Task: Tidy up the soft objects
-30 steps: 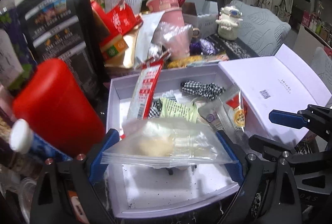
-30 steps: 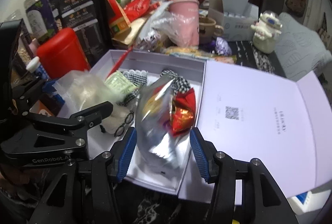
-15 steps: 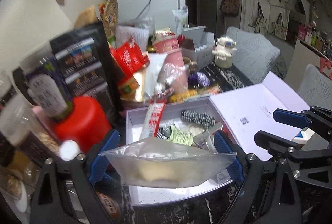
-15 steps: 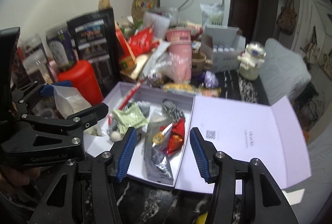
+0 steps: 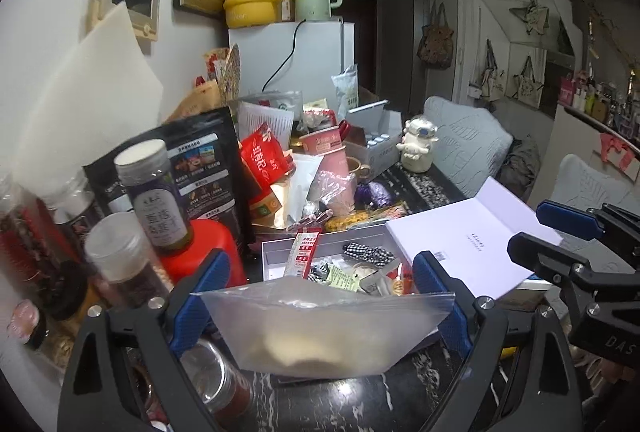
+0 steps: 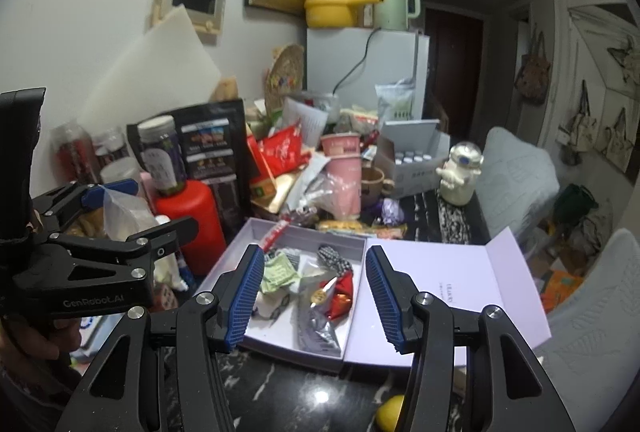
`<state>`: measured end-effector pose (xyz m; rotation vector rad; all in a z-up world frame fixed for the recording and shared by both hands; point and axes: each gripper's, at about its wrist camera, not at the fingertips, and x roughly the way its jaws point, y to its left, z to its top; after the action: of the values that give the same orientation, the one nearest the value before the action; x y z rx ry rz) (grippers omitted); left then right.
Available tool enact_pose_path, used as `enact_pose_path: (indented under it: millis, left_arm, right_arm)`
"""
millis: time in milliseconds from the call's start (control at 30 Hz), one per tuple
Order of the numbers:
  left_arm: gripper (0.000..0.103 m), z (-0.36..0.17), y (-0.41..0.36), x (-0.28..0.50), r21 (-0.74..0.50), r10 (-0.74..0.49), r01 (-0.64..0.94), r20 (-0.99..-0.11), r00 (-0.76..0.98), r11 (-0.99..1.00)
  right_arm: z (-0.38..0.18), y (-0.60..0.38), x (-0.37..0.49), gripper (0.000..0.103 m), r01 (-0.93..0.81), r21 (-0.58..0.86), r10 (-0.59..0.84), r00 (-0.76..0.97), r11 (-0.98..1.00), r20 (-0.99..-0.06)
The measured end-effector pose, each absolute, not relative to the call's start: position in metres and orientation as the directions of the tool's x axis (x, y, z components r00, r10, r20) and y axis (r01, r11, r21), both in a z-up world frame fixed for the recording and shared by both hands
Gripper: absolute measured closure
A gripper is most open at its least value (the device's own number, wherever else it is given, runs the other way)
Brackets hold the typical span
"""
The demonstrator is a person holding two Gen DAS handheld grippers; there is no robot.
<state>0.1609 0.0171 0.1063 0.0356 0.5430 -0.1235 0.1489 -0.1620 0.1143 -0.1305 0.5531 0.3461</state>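
**Zip bag up in the left gripper, right fingers parting over the box**

Here is the clear zip bag [image 5: 324, 328], see-through plastic with a pale, soft lump sagging in its lower middle and a straight sealed strip along the top. It is stretched flat across the left gripper [image 5: 320, 296], one end of that top strip against each blue pad, so the left fingers [image 5: 200, 296] are grasping the bag by its two ends at a wide spread. The bag hangs in the air in front of the box, above the dark marbled surface [image 5: 424, 384], touching nothing below.

From the right wrist view the same bag [image 6: 120, 216] shows at the left, pinched in the left gripper [image 6: 120, 208], well apart from the box.

Over to the right gripper [image 6: 312, 296]: its fingers [image 6: 244, 296] are opening, released, with nothing pressed between the pads. They frame the box from above.

The white box [image 6: 224, 272] lies open on the surface, its lid [image 6: 448, 292] folded flat to the right. Inside: a silver foil packet [image 6: 316, 324] by the near wall, a red foil packet [image 6: 340, 296] touching it, a green paper sachet [image 6: 280, 272], a black-and-white checked cloth [image 6: 336, 264], and a red-and-white sachet [image 5: 306, 252] leaning on the back wall.

A red canister [image 6: 192, 220] stands just beside the box, on its left.
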Motion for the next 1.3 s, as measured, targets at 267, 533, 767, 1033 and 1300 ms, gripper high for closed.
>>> enact_pose_path:
  millis: [267,533,767,1033,1300]
  left_arm:
    - [0.009,0.118,0.026,0.115,-0.013,-0.125,0.135,-0.480,0.868,0.991]
    - [0.008,0.108,0.030,0.076,-0.015,-0.156,0.170,-0.487,0.859,0.985]
    - [0.008,0.089,0.034,0.055,-0.015,-0.166,0.184,-0.510,0.844,0.983]
    - [0.008,0.064,0.038,0.046,-0.039,-0.167,0.175,-0.555,0.815,0.984]
    - [0.008,0.050,0.040,0.041,-0.053,-0.172,0.173,-0.572,0.802,0.983]
  right_arm:
    - [0.128,-0.166,0.101,0.031,-0.330,-0.027,0.278,0.833,0.944,-0.479]
    - [0.117,-0.167,0.062,0.025,-0.282,-0.006,0.246,0.846,0.959,-0.474]
    - [0.095,-0.166,0.041,0.025,-0.256,0.016,0.228,0.829,0.967,-0.511]
    - [0.071,-0.168,0.032,0.025,-0.238,0.035,0.215,0.796,0.971,-0.566]
    - [0.064,-0.168,0.028,0.025,-0.232,0.039,0.211,0.786,0.972,-0.581]
